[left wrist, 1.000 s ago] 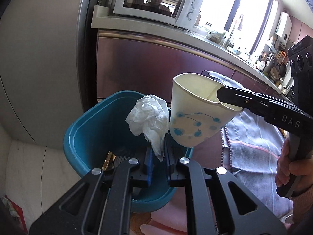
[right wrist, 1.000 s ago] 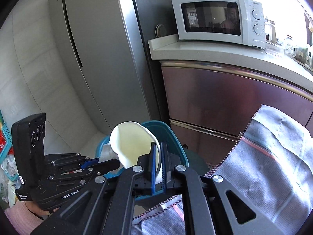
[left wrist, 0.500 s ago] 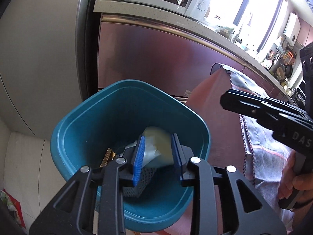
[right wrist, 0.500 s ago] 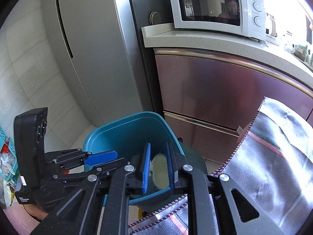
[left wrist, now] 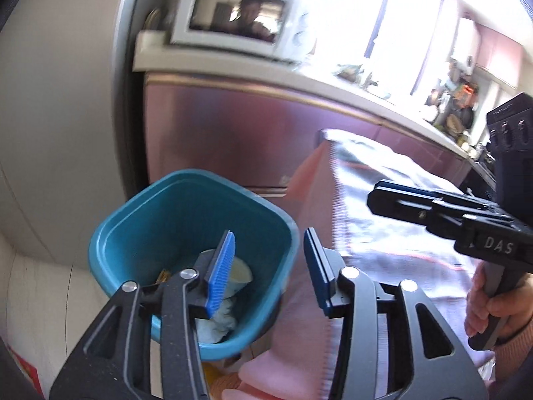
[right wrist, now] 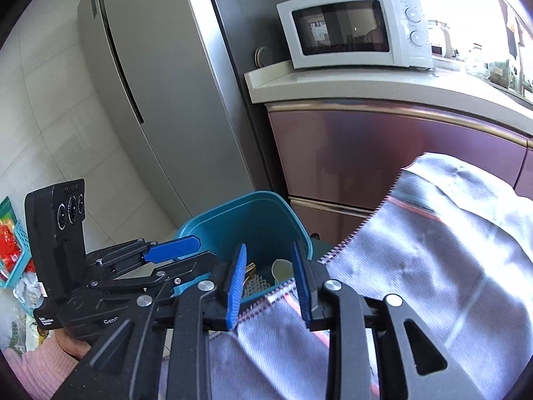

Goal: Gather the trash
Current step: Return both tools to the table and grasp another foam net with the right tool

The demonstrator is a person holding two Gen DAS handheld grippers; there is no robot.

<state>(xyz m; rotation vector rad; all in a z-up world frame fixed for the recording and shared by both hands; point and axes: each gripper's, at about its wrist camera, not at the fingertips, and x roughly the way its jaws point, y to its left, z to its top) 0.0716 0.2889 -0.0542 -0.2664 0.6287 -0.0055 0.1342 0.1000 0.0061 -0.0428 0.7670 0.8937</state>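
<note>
A teal trash bin stands on the floor by the cabinet; it also shows in the right wrist view. Inside lie a white paper cup, a crumpled white tissue and other scraps. The cup shows in the right wrist view too. My left gripper is open and empty above the bin's right rim. My right gripper is open and empty above the bin's near edge. Each gripper shows in the other's view, the right and the left.
A grey cloth with red stripes drapes over the table edge right of the bin. A maroon cabinet with a white microwave stands behind, a steel fridge to its left. A teal basket sits on the floor at left.
Both grippers opened: the tissue and the paper cup dropped into the bin. Both grippers have since opened wider and pulled back and up from the bin.
</note>
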